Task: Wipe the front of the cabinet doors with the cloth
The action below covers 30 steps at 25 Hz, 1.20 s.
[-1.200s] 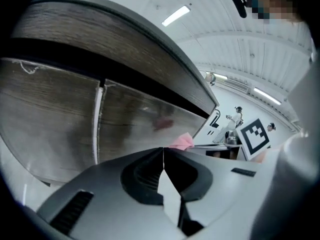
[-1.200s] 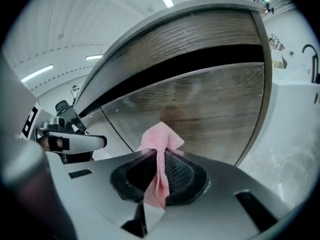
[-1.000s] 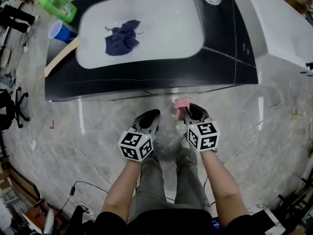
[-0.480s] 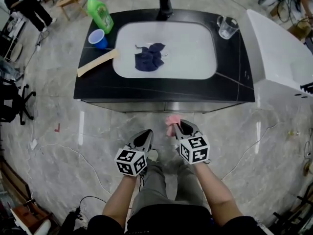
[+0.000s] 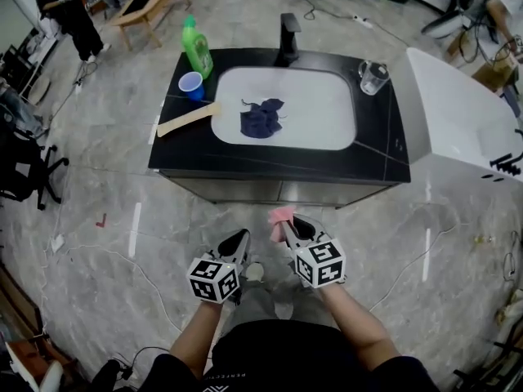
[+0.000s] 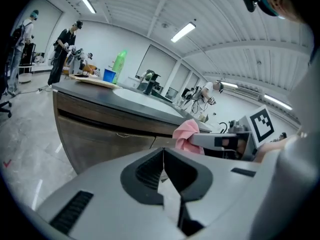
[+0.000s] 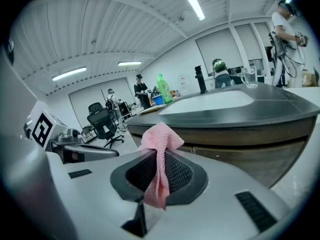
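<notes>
Inside right claw (image 7: 161, 170), pink cloth (image 7: 159, 136) pinched.

The head view looks steeply down from behind the left tool (image 5: 242, 235) and right tool (image 5: 287, 221), far enough back to take in the whole surface (image 5: 384, 137). Each tool view rides low, looking level along its jaws at the cabinet (image 5: 245, 191) front nearby; all three views share that front and the cloth (image 5: 281, 214).
</notes>
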Available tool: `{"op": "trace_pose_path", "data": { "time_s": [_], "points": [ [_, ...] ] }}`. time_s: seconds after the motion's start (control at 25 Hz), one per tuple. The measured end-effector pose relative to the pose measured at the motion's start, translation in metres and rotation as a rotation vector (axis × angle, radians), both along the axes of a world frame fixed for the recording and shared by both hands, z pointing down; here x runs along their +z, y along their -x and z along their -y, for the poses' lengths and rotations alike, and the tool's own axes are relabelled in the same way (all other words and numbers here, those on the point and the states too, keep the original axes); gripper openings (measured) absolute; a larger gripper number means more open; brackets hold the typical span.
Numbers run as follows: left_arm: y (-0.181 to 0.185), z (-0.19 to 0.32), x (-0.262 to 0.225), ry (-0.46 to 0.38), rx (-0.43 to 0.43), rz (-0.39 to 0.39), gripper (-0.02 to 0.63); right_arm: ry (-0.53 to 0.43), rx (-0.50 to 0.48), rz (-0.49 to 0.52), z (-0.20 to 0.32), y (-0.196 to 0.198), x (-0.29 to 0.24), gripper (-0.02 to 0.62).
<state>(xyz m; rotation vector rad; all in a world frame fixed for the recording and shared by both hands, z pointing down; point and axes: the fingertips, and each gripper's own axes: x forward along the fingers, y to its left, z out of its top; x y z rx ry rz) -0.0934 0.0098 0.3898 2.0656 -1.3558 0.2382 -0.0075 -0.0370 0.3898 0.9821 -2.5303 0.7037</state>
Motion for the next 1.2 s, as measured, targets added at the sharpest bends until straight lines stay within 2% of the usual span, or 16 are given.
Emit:
{"op": "trace_pose_path", "data": {
  "time_s": [0.44,0.84,1.2],
  "points": [
    [-0.027,-0.003,-0.058,-0.085,0.055,-0.030,0.009,-0.105,-0.072,0.014,-0.026,0.001,-0.057,0.054],
    [-0.064,-0.001,-0.080,-0.125,0.145,-0.050,0.009,-0.143,0.006,0.033,-0.037,-0.031,-0.080,0.054],
    [-0.091,0.003,-0.088,-0.145,0.208,-0.070,0.009,-0.132,0.107,0.049,-0.046,-0.056,-0.083,0.054]
  ]
}}
